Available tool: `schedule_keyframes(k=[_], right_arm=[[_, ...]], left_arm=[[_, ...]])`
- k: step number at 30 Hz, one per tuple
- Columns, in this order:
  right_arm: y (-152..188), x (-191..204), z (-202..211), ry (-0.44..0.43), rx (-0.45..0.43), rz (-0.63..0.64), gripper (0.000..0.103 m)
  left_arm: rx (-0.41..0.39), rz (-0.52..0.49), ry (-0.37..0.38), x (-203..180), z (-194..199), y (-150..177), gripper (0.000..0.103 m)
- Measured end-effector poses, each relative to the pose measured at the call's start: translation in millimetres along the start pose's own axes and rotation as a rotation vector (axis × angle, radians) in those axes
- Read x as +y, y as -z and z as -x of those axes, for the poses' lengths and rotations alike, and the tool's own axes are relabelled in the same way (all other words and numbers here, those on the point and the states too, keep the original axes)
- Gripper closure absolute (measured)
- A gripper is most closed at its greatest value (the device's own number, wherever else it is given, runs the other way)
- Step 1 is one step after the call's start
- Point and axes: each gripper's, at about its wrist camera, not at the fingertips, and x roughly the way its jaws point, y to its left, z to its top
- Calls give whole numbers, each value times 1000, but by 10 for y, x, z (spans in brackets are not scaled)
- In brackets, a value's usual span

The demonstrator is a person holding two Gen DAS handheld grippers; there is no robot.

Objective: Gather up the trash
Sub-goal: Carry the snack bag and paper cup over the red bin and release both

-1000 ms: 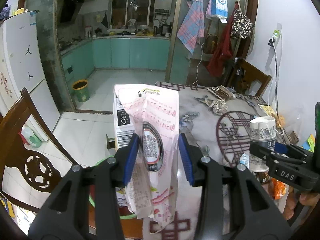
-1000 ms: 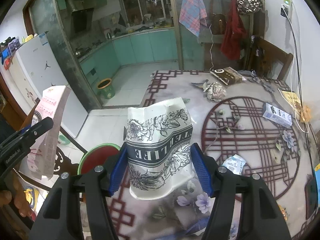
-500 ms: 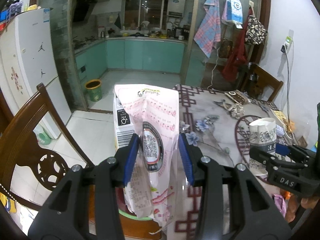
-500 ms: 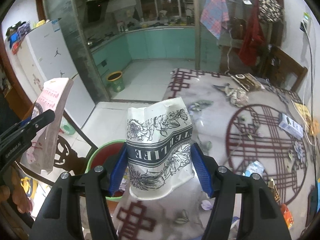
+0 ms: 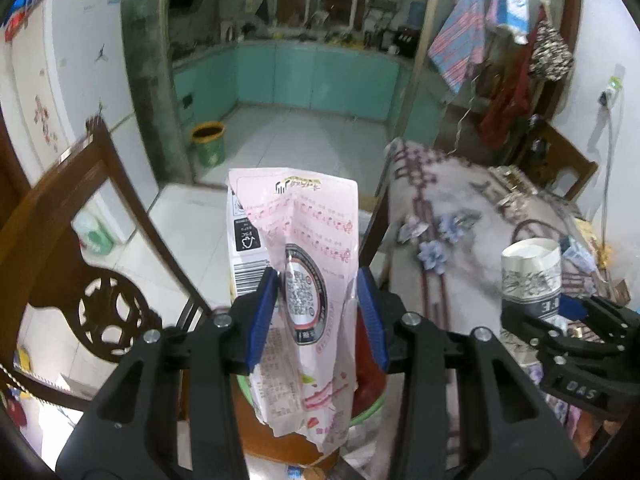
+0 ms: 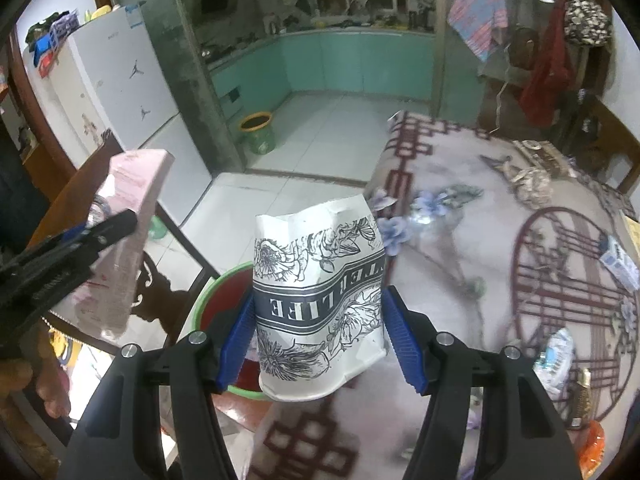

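My left gripper (image 5: 316, 312) is shut on a crumpled pink carton (image 5: 296, 248), held upright above a green-rimmed red bin (image 5: 366, 376) that stands on a chair seat. The carton also shows in the right wrist view (image 6: 128, 232). My right gripper (image 6: 318, 328) is shut on a dented white paper cup (image 6: 320, 292) with black floral print, held over the table edge beside the bin (image 6: 218, 296). The cup shows at the right of the left wrist view (image 5: 530, 276).
A dark wooden chair (image 5: 64, 248) stands left of the bin. The table with a patterned cloth (image 6: 480, 240) carries crumpled paper (image 6: 532, 184), a small box (image 6: 618, 260) and wrappers (image 6: 558, 356). A green floor bin (image 6: 258, 132) stands on the tiled floor beyond.
Both grippers have moved left and back from the table toward the bin on the chair, still holding the carton and the cup. The bin now lies closer beneath them.
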Motion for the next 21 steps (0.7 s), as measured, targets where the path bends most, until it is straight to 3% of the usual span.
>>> schedule_keyframes(k=[9,21], right_arm=[[15,243,-378,-51,77,69,43],[22,280,-615,-72,133,86,42]], left_arm=[[123,78,5,323,-458,158,63],[177,81,1,380,-756,172,63]])
